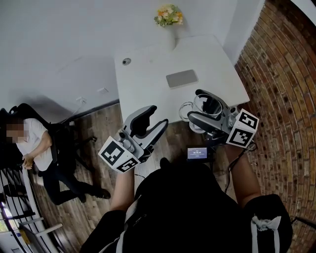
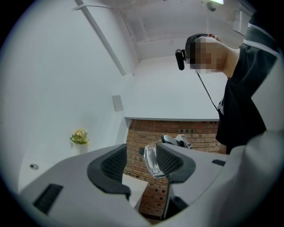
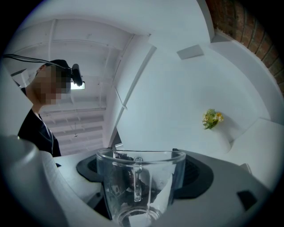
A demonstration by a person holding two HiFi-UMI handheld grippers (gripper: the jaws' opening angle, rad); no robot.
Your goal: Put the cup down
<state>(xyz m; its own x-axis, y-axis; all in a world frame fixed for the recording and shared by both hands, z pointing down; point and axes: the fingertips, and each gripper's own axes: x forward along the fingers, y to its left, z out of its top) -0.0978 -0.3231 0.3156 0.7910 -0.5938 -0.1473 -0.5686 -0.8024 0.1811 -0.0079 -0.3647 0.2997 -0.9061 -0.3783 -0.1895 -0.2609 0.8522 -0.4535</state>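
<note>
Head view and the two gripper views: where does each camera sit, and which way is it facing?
Head view: on the person's head, facing down at the white table, left gripper, right gripper holding the glass cup; forearms and dark torso show.
Left gripper view: on that gripper, along its open jaws toward a brick wall; torso shows.
Right gripper view: along jaws shut on the cup; shoulder shows.
All three share the flowers.

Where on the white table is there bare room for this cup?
Bare spots on the table: the near strip between the grey pad and front edge, and the stretch between pad and small round fitting. Only the far edge, by the flowers, is taken.
</note>
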